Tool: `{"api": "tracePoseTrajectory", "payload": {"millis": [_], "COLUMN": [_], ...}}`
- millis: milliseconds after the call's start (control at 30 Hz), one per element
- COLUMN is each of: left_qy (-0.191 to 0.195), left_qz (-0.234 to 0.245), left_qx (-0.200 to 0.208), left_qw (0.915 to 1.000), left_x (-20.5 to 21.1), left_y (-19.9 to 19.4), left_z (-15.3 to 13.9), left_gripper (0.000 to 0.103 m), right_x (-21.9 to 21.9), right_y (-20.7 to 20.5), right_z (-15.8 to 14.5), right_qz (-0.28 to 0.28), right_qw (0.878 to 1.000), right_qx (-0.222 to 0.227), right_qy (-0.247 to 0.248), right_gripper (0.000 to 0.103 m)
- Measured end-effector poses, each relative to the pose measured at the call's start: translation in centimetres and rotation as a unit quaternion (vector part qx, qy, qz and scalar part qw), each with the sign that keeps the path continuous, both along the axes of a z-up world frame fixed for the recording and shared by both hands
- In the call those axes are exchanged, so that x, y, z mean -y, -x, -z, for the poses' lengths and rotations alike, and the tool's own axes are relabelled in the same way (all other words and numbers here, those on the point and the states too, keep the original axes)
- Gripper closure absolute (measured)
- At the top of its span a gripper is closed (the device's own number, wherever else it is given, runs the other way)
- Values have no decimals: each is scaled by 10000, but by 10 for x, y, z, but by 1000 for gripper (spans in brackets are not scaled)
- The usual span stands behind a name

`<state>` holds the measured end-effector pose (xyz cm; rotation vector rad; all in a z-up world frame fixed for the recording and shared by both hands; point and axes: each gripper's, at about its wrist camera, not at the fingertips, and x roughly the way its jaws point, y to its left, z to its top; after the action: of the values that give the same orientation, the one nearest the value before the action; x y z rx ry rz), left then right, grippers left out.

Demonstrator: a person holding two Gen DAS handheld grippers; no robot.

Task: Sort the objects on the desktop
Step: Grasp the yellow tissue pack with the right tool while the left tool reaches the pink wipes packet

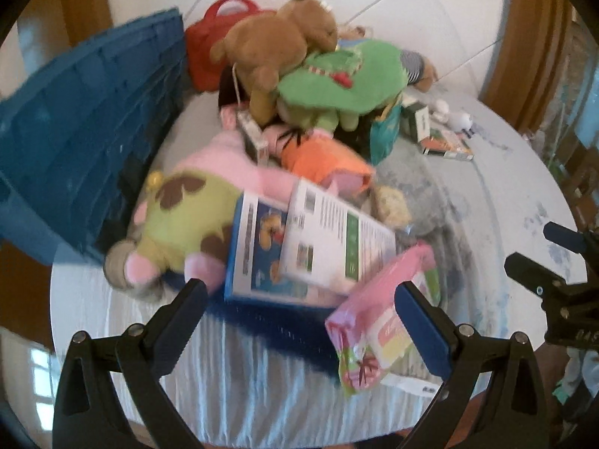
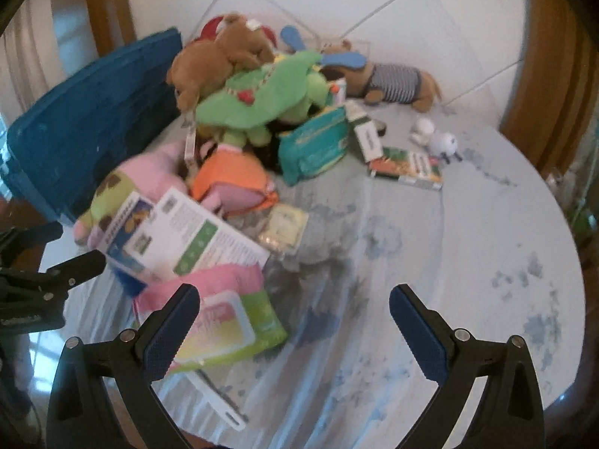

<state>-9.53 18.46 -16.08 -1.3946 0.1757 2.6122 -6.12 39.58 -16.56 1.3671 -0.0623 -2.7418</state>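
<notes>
Toy pile [image 1: 299,86] beside blue crate [image 1: 86,127]; pink pack [image 1: 378,321] nearest; jaws apart

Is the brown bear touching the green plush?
Touching. The right wrist view shows the brown bear lying directly on the green plush, no gap between them.

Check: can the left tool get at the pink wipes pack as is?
Probably yes. The left tool is open, and the wipes pack lies at the pile's near edge by its right finger, with nothing on top or in between.
</notes>
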Motion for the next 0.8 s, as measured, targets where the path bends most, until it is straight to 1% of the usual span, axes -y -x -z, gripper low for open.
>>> {"api": "tracePoseTrajectory", "payload": {"millis": [133,167,200,267,367,467,567,633,733,800], "left_qy": [-55,-89,-116,-168,-184,-283,-240,-316,-555,-549], "left_qz": [-491,-628,-806,-1178,-1564,-1848,-2024,-2107,-2364,-2542], "left_qx": [48,61,86,142,236,357,301,266,333,457], "left_qw": [9988,9980,9966,9928,9872,9817,9785,9767,9695,9645], "left_x": [-7,-9,-12,-20,-33,-42,-46,-46,-46,-51], "left_y": [-9,-12,-16,-23,-33,-42,-45,-45,-45,-46], "left_z": [11,14,17,24,33,38,38,39,46,51], "left_gripper": [1,1,1,1,1,1,1,1,1,1], "right_x": [-12,-15,-20,-28,-40,-48,-52,-54,-56,-59], "right_y": [14,18,24,31,39,43,49,53,58,63], "right_z": [14,17,21,24,25,25,26,27,32,38], "right_qz": [-449,-569,-800,-1099,-1462,-1695,-1890,-1933,-2066,-2136], "right_qw": [9987,9980,9964,9934,9888,9849,9813,9806,9778,9761], "right_qx": [152,185,222,272,296,331,362,339,338,397], "right_qy": [186,183,192,166,113,90,49,21,64,55], "right_gripper": [2,6,8,16,22,23,23,23,23,23]}}
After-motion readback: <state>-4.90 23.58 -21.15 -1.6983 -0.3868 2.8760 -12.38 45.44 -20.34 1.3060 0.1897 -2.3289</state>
